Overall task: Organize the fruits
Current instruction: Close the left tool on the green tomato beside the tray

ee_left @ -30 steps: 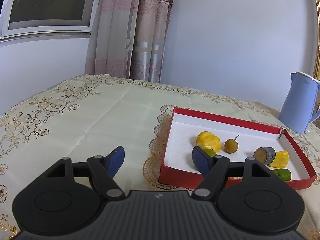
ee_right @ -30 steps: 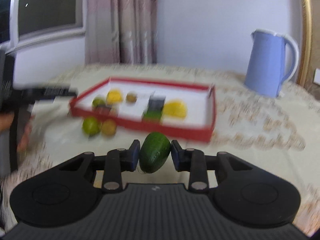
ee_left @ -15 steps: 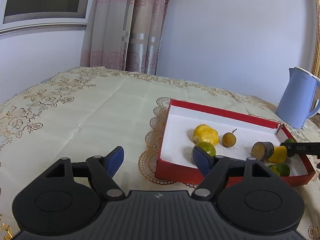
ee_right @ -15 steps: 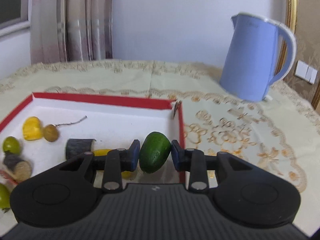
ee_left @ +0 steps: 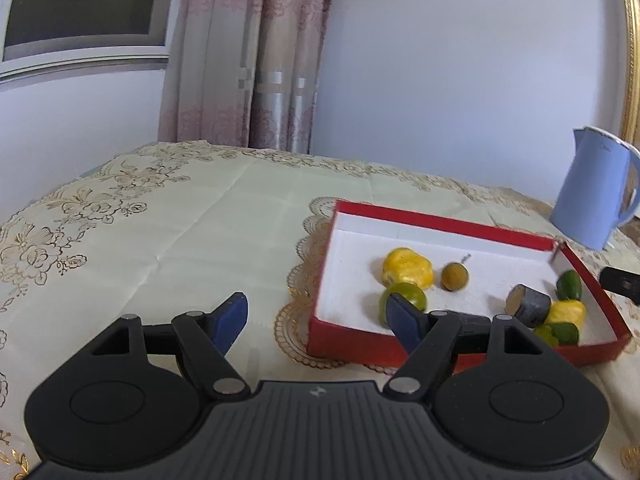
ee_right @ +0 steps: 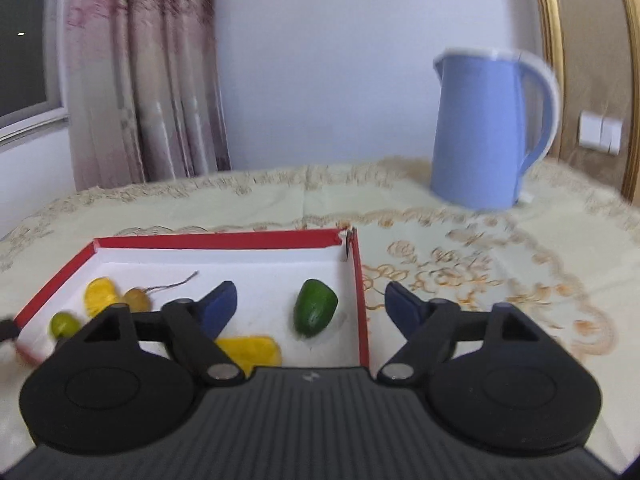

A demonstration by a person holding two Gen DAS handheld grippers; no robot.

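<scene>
With both of my tools spread wide, nothing sits between the fingers of either one. My right gripper point(ee_right: 310, 306) hangs over the right end of the red box point(ee_right: 362, 312), its left finger above the white floor and its right finger out past the red wall, over the embroidered tablecloth point(ee_right: 480, 276). Between those parted fingers, down on the box floor, lies the green avocado point(ee_right: 314, 312), tilted on its side just beside the right wall and touching neither finger.

My left gripper point(ee_left: 318, 318) is likewise apart and empty, held at the near left corner of the same box point(ee_left: 440, 222); its right finger reaches over the near wall in front of a green lime point(ee_left: 406, 298). Behind the lime sits a yellow fruit point(ee_left: 408, 268), and just beside that a small brown fruit with a stem point(ee_left: 454, 276). Toward the right end I see a dark cylinder-shaped piece point(ee_left: 528, 304) lying on its side, a yellow piece point(ee_left: 568, 312) touching it, a green piece point(ee_left: 562, 332) in front, and the avocado point(ee_left: 570, 285) against the far right wall. A black tip of my other tool shows at the right edge, just outside the box.

A blue kettle point(ee_right: 488, 132) stands on the surface well behind the box, near the wall.
</scene>
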